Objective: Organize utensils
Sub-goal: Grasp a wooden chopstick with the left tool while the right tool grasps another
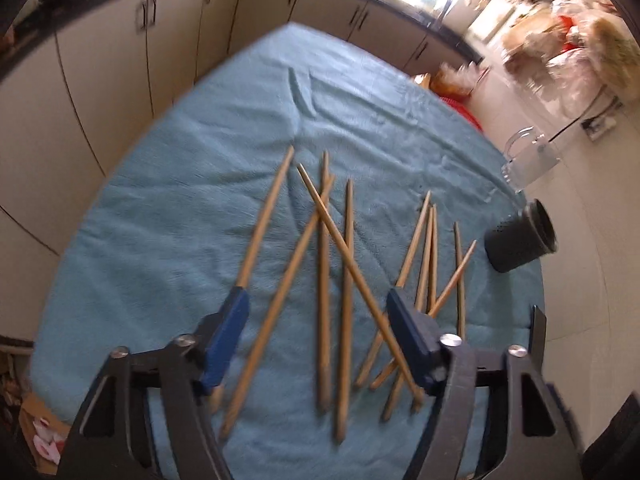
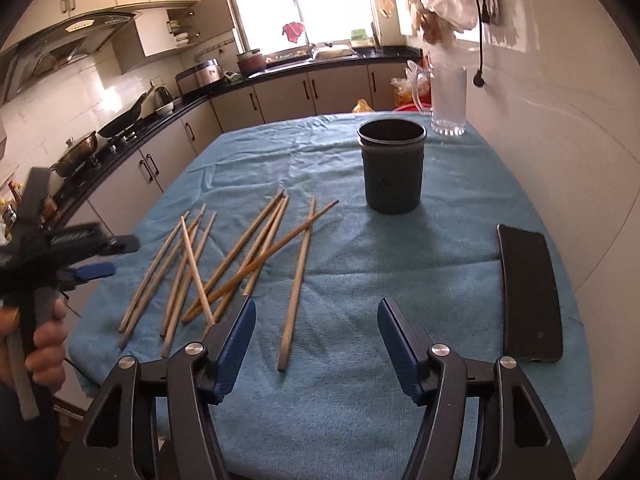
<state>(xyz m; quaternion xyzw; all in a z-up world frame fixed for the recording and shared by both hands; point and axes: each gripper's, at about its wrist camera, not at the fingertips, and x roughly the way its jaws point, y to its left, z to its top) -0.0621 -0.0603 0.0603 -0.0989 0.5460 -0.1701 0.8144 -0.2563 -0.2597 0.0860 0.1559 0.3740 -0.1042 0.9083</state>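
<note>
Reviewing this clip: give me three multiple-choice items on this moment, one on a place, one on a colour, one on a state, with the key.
1. Where does the black phone lie?
A. inside the cup
B. flat on the cloth near the wall-side edge
C. among the chopsticks

2. What colour is the cloth over the table?
A. red
B. white
C. light blue

3. How does the dark cup stand?
A. upright, no chopsticks in it
B. tipped on its side
C. upright, full of chopsticks

Key: B, the phone lies beyond the cup's side, apart from the chopsticks; C, the towel-like cloth is light blue; A, its open mouth faces up and all chopsticks lie on the cloth.
</note>
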